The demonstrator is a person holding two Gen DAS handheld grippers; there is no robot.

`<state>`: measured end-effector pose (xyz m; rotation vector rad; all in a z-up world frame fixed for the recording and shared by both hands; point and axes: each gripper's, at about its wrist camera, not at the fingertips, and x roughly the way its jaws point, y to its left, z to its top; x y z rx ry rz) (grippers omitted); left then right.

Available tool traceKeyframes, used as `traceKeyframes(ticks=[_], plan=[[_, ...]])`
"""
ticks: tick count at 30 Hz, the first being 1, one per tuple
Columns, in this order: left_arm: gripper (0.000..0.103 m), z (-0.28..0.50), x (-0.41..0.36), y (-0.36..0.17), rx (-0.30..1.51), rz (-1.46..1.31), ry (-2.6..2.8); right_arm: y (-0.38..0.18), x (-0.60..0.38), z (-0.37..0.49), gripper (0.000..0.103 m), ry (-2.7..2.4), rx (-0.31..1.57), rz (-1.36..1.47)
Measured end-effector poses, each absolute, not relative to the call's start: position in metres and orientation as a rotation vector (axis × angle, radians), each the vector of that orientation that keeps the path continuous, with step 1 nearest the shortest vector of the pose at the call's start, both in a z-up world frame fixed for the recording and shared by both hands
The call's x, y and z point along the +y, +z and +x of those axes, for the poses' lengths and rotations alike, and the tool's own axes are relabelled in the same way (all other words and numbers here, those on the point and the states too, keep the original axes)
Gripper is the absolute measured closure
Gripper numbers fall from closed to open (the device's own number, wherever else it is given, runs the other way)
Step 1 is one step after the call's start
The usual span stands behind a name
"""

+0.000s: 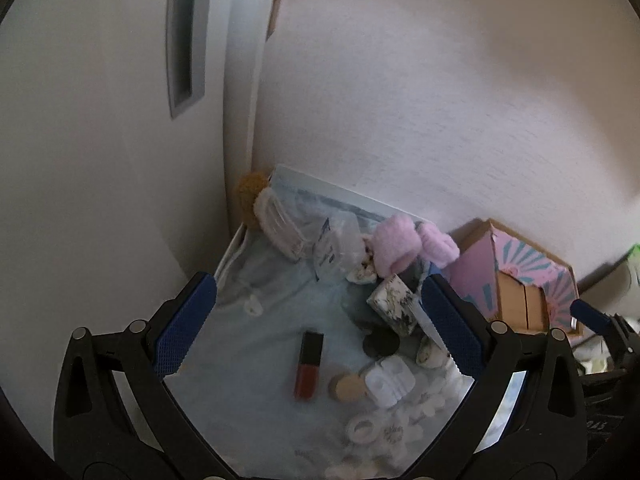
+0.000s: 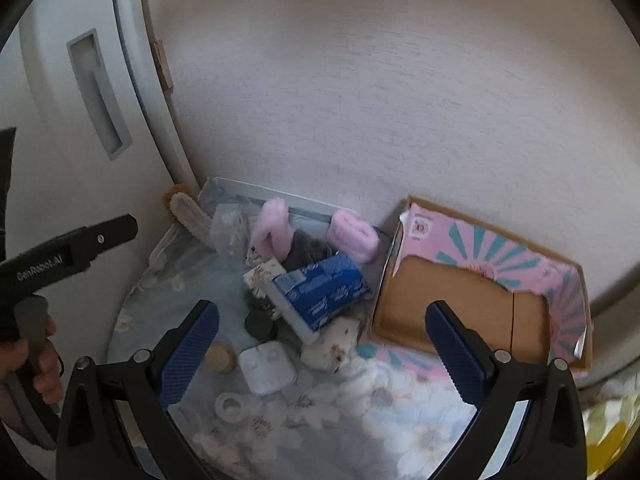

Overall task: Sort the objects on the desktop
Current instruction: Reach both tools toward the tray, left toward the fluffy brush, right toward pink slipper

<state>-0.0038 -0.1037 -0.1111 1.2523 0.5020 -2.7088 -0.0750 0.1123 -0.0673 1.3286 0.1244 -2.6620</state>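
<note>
Hovering above the cluttered cloth [image 1: 256, 344], the left gripper [image 1: 316, 332] is spreading its jaws wide and gripping nothing; the right gripper [image 2: 322, 354] is likewise gaping apart and carrying nothing.

Taking the white case [image 2: 267, 366] as the landmark: a roll of tape [image 2: 229, 405] is lying just nearer than it, a small tan jar [image 2: 219, 357] is sitting just to its left, and a lipstick [image 1: 309, 364], seen only from the left wrist, is lying a little further left, apart from the rest. A black round lid [image 2: 260, 325] is sitting just beyond the case, and beyond that a speckled box [image 2: 262, 280] and a blue packet [image 2: 320, 292] are leaning against each other. Farthest back, pink fuzzy bands [image 2: 354, 236] and a brush [image 2: 188, 212] are lying near the wall. The open cardboard box [image 2: 472, 312], probably the sorting target, is waiting well to the case's right.

The risk is in the crowding. A wide jaw coming down on the case is likely to be nudging the jar or lid, sending them rolling. The cloth is looking loose, so a dragging finger could be bunching it and shifting everything. The packet seems to be resting tilted on its neighbours, so pulling the speckled box first could be toppling it. The lipstick, lying alone, looks the safest pick, though it may roll if pinched off-centre.
</note>
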Motion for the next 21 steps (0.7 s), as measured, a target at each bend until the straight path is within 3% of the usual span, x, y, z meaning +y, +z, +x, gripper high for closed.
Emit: traceKeyframes(ticks=[5,8,11,18,21], plan=[[0.006,-0.028,-0.114,-0.147,0.583,1.152,-2.645,-0.08,0.104,-0.102,0.001,-2.6,0.18,1.364],[0.021,-0.045,-0.119,-0.174,0.606,1.117,-2.598,-0.095,0.094,-0.118,0.005,-2.552,0.241,1.397],[0.026,-0.062,-0.122,-0.206,0.635,1.128,-2.538,-0.11,0.083,-0.133,0.01,-2.515,0.292,1.422],[0.028,-0.089,-0.129,-0.238,0.694,1.122,-2.519,-0.131,0.064,-0.16,0.013,-2.437,0.278,1.457],[0.028,-0.101,-0.131,-0.241,0.701,1.116,-2.529,-0.136,0.057,-0.171,0.027,-2.415,0.258,1.465]])
